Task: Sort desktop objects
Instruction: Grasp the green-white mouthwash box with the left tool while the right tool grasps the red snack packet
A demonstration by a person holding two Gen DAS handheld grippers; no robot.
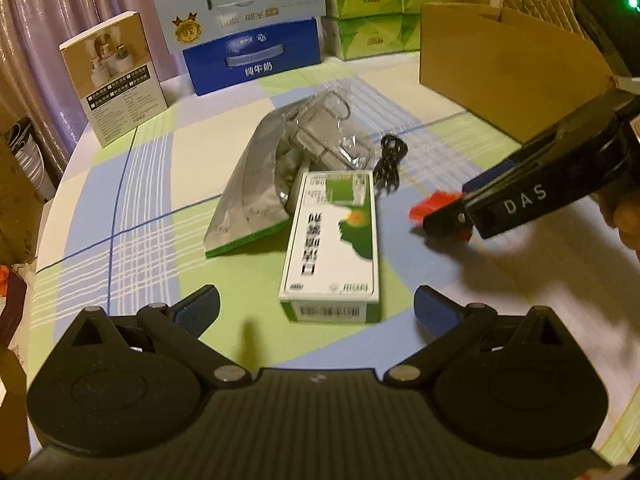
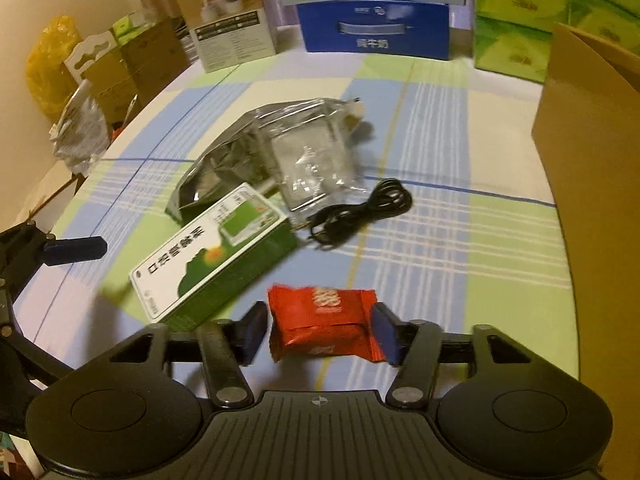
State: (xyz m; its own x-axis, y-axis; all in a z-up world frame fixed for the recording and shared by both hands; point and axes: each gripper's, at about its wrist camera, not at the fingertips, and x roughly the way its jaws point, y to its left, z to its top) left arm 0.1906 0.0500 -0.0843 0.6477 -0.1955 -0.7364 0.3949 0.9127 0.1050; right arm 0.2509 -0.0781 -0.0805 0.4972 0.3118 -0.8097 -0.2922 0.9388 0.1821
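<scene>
Fingers of our right gripper (image 2: 320, 330) sit on both sides of the small red crinkly snack packet (image 2: 324, 322), which seems to hang just above the checked tablecloth (image 2: 500, 240). Our left gripper (image 1: 316, 308) is wide open and empty, near the long green and white cardboard box (image 1: 330, 244).

We think the slippery packet could slide out if we squeeze only its edges. It could also bump the box beside it.

We count one red packet, one green box, one black coiled cable (image 2: 360, 210), one shiny silver bag (image 2: 224, 160) and one big brown cardboard box (image 2: 592, 160)
</scene>
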